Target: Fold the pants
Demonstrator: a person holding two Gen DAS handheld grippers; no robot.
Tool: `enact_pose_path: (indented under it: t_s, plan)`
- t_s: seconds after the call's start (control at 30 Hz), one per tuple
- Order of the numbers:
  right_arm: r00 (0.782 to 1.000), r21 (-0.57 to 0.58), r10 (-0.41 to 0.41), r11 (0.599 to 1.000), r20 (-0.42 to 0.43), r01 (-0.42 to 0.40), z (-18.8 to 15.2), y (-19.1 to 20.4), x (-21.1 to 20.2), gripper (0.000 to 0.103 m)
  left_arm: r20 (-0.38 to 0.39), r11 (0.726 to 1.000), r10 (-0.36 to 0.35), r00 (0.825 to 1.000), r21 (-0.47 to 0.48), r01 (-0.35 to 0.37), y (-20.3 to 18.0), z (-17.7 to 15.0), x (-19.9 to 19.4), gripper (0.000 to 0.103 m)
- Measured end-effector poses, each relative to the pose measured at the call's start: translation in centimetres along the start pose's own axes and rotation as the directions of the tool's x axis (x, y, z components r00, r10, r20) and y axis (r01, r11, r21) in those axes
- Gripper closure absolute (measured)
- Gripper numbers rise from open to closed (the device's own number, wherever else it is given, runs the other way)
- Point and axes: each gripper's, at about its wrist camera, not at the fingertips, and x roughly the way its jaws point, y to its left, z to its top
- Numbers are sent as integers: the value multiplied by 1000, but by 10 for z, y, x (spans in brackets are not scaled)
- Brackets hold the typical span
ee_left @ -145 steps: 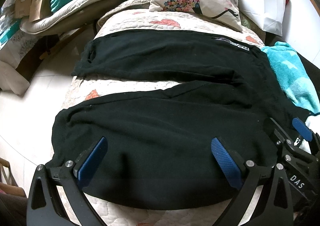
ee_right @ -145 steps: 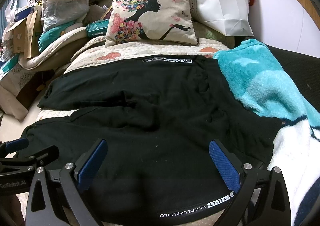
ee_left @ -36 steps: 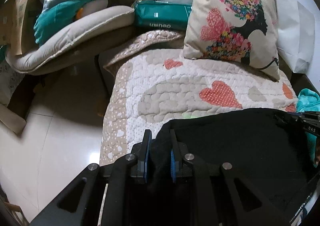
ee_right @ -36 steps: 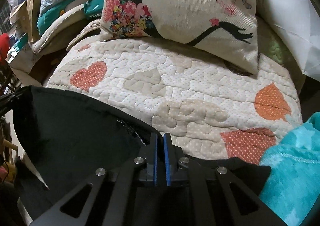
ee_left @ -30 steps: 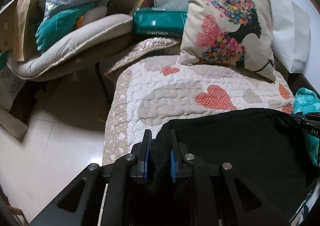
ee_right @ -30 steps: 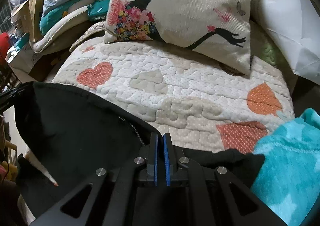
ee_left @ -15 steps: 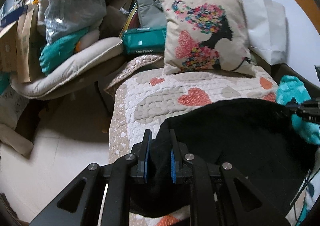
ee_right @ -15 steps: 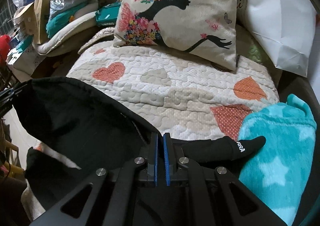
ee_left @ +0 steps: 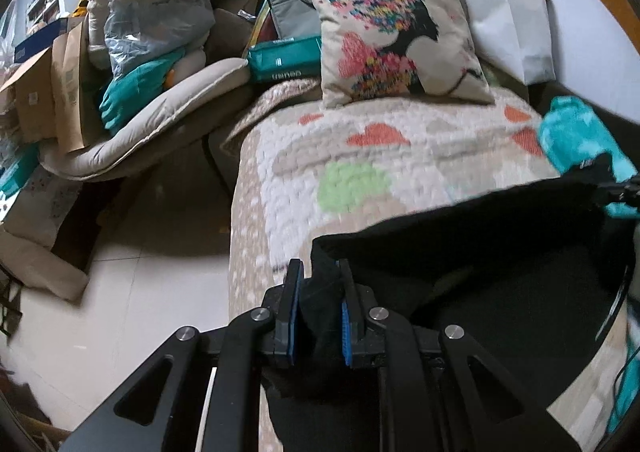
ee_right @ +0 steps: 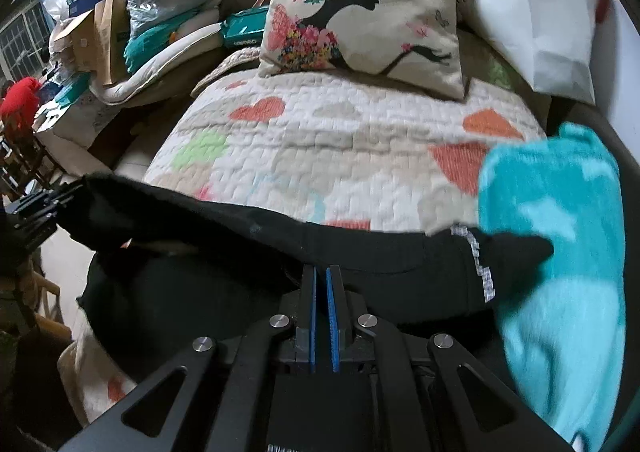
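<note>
The black pants (ee_left: 500,252) hang stretched between my two grippers above the quilted bed cover (ee_left: 360,147). My left gripper (ee_left: 318,272) is shut on a bunched corner of the black cloth near the bed's left edge. My right gripper (ee_right: 321,276) is shut on the pants (ee_right: 248,248) near the waist end, where a band with white lettering (ee_right: 478,264) points toward the teal blanket (ee_right: 560,252). In the right wrist view the left gripper (ee_right: 36,211) shows at the far left, holding the other end. The lower layer of the pants sags beneath the raised edge.
A cushion printed with a flowered silhouette (ee_left: 396,35) and a white pillow (ee_left: 512,23) lean at the head of the bed. A teal blanket (ee_left: 580,143) lies at the right. Bags, boxes and a padded mat (ee_left: 152,107) crowd the left, beside bare tiled floor (ee_left: 140,260).
Both grippers have drawn back from the cushion toward the near side of the bed, carrying the held edge of the pants with them. More quilt now shows beyond the black cloth.
</note>
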Motion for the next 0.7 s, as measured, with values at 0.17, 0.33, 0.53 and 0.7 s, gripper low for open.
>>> enact_pose_path:
  t_s: [0.17,0.33,0.53,0.7]
  plan:
    - [1000,11,6,1000,-30,-6,-42,1,-11,97,-39,1000,16,999,27,-15,-14,-33,-12,87]
    - [996,16,-11,1000,-83,13,-75,9,-10,97,-73,994,68,995,93,-61,-31,-68,-22,87]
    - [989,26,-9,1000,-146,13,-112,20,-3,97,-119,982,116,986,164,-96,-41,-94,-27,86]
    - [982,52,-11,998,-187,21,-132,20,2,97,-152,961,170,974,245,-130,-54,-116,-28,83]
